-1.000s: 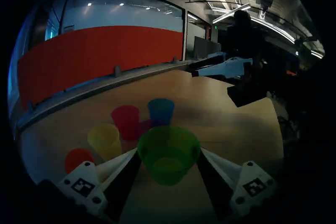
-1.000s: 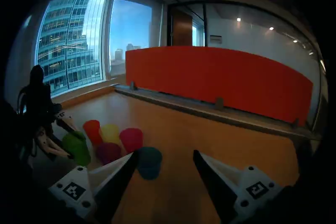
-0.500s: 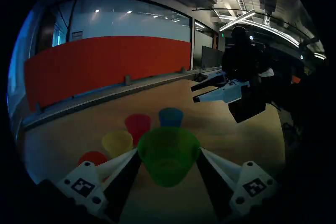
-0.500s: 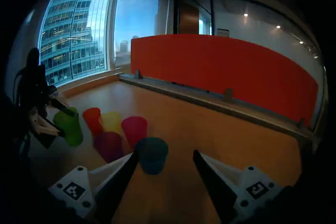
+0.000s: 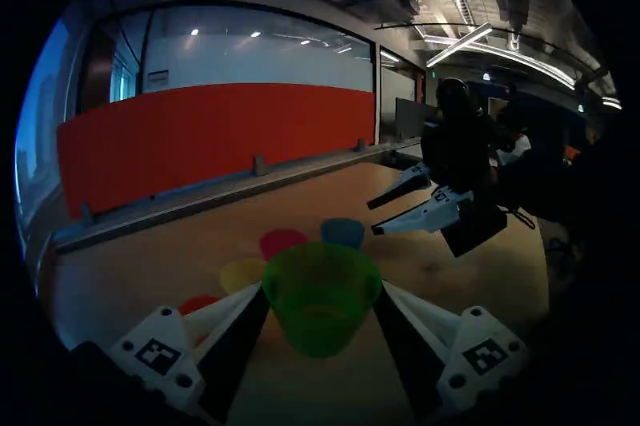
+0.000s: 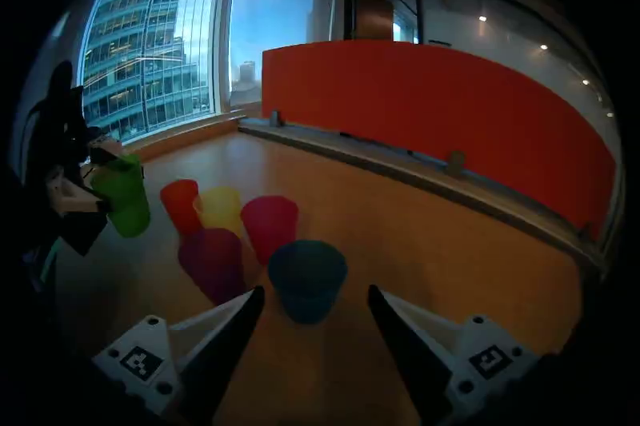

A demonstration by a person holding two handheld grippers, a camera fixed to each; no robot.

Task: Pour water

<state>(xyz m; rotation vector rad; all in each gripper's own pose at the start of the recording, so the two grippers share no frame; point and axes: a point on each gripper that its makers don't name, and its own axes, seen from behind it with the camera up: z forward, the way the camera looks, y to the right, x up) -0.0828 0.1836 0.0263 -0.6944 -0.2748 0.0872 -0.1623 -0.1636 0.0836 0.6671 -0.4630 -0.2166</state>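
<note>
Left gripper (image 5: 320, 292) pinches the green cup (image 5: 322, 322) between both fingers, upright, on the near side of the blue cup (image 5: 342, 230), while the right gripper (image 5: 394, 208) hangs just right of that blue cup. Over to the right gripper view: its own fingers stand spread with nothing held, the blue cup just ahead of the gap, purple cup (image 6: 214, 262) and pink cup (image 6: 270, 226) crowding the blue cup's left, green cup well off to its left. The danger, I'd say: tip the green cup before its lip reaches the blue cup and water lands on the table (image 6: 448, 266).
</note>
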